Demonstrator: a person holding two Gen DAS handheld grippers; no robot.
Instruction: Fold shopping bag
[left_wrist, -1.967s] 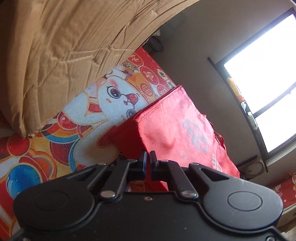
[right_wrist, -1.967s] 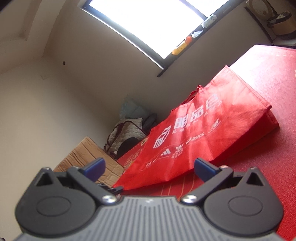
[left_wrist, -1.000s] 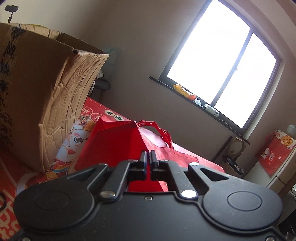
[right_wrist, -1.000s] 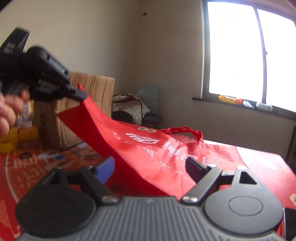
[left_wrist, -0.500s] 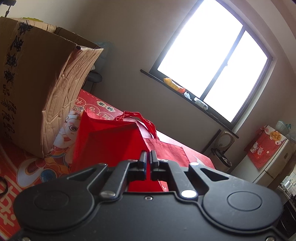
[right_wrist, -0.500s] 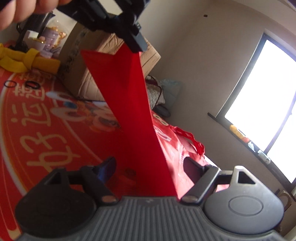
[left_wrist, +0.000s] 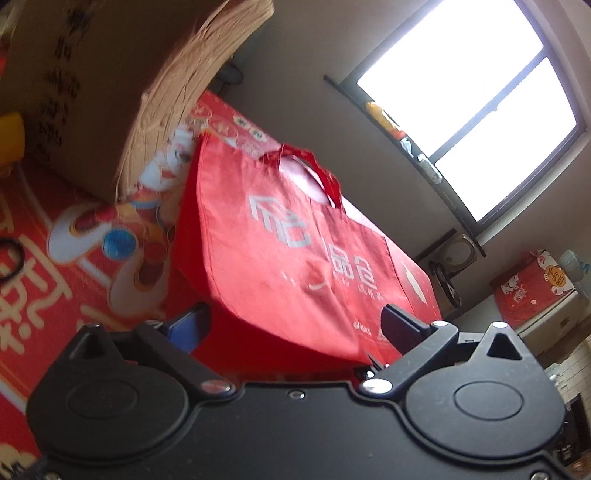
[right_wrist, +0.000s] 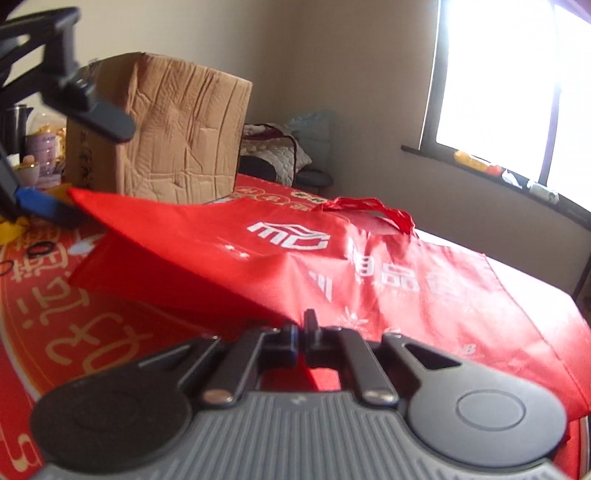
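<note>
- Red non-woven shopping bag (right_wrist: 369, 273): lies flattened on the red printed desk cloth (right_wrist: 74, 332), long axis across both views, handles (right_wrist: 373, 210) toward the far edge, beside the cardboard box (right_wrist: 177, 136).
- Right tongs (right_wrist: 306, 332): clamped on the bag's near edge, the nearer hold.
- Left tongs (left_wrist: 291, 325): jaws opening, spread wide; the bag's corner lies between them, unpinched.

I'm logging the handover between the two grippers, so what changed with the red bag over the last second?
The left gripper, clamped on a raised corner of the red bag before, has opened wide and let it go. The right gripper, open before, has shut on the bag's near edge. The released corner has dropped lower. The cardboard box and the red tablecloth stayed put.
</note>
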